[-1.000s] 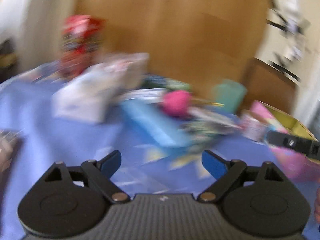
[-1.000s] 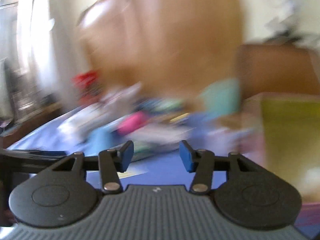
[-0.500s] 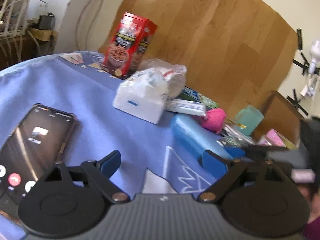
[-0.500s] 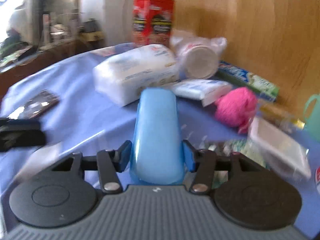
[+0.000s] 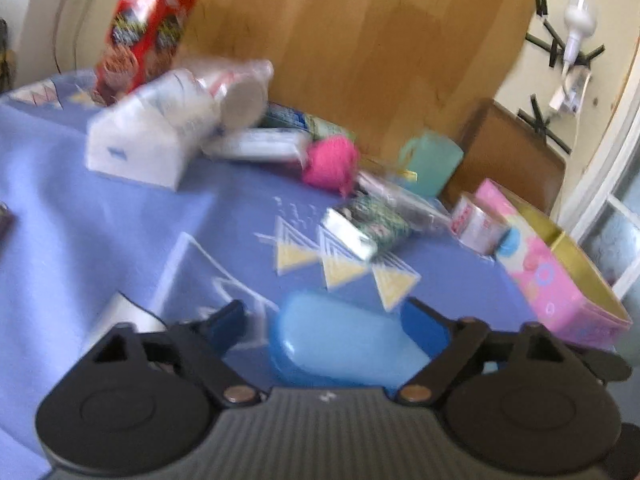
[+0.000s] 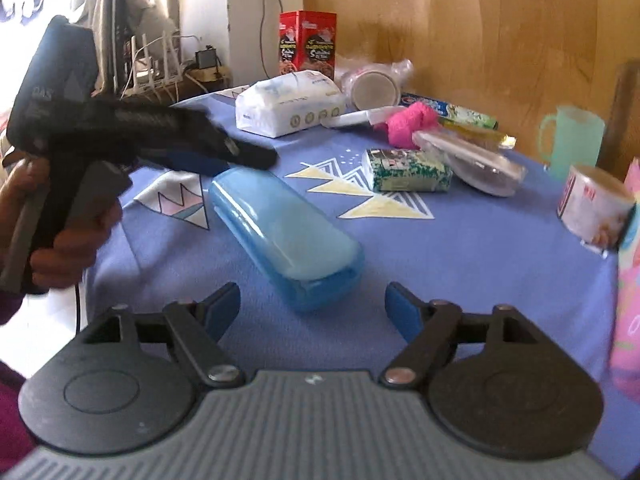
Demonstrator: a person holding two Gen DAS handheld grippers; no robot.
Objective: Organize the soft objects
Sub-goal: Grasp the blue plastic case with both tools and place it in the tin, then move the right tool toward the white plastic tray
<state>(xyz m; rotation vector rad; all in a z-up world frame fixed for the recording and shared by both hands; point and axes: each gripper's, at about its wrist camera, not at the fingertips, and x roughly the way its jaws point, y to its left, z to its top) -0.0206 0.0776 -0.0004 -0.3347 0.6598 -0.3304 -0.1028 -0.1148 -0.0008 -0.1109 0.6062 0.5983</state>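
Note:
A light blue case (image 6: pixel 286 236) lies on the blue tablecloth (image 6: pixel 460 248). My right gripper (image 6: pixel 313 312) is open and empty just in front of its near end. My left gripper (image 5: pixel 334 326) is open, with the blue case (image 5: pixel 344 348) between its fingers; in the right wrist view it (image 6: pixel 224 158) hovers over the case's far end. A pink fuzzy ball (image 6: pixel 408 124), a white wipes pack (image 6: pixel 288 108) and a green patterned tissue pack (image 6: pixel 408 170) lie further back.
A pink box (image 5: pixel 560 276) with a yellow inside stands at the right edge. A tape roll (image 6: pixel 592 208), a teal mug (image 6: pixel 572 140), a red carton (image 6: pixel 307 42), bagged cups (image 6: pixel 376 86) and a clear flat package (image 6: pixel 468 158) crowd the back against the wooden board.
My right gripper has opened, let go of the blue case and pulled back; the case now lies nearer the front. My left gripper has swung over it.

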